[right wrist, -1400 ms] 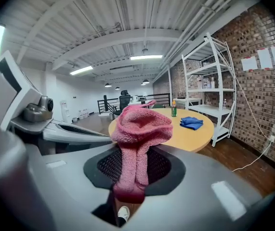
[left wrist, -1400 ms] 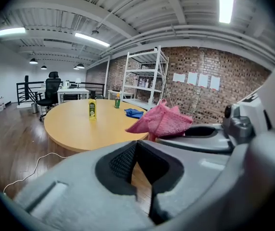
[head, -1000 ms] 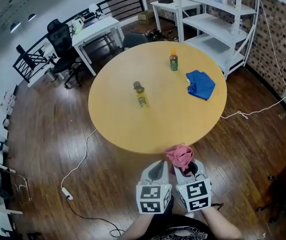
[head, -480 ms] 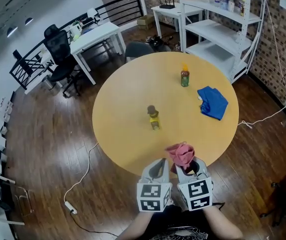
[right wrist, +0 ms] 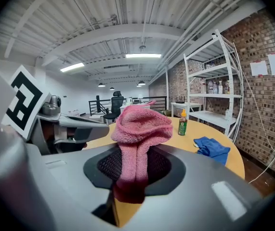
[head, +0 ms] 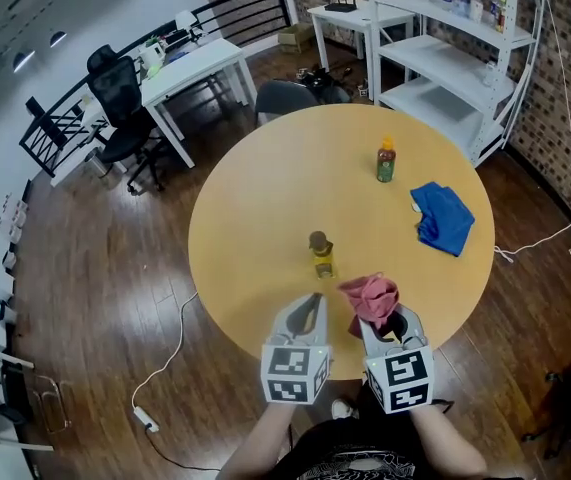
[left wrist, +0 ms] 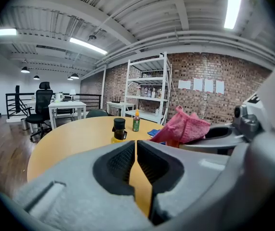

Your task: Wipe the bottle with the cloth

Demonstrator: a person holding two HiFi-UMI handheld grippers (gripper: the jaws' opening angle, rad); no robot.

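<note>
The right tool is clamped on a pink cloth. A narrow fold is pinched between its jaws and the rest bunches up in a soft lump above and ahead of the tips. The left tool has its jaws together with nothing between them. Both tools hang side by side over the near edge of the round tabletop.

The yellow bottle with the dark cap stands upright just ahead of the left tool, a little toward the right tool's side. It looks like the one to wipe. A green bottle stands well beyond the right tool, and a blue cloth lies ahead of that tool and out to its right.

The step in hand appears to be the approach to the yellow bottle. To do it well, the left tool should spread its jaws before it arrives and take the bottle low on the body, leaving the upper sides and cap bare. A small, light bottle like this probably tips or slides if rubbed unheld. The right tool should then bring the cloth's loose lump against the bottle's side, keeping its hard tips off it. Pressure should stay light, since the cloth is held only by a thin fold and a hard drag could pull it free.
</note>
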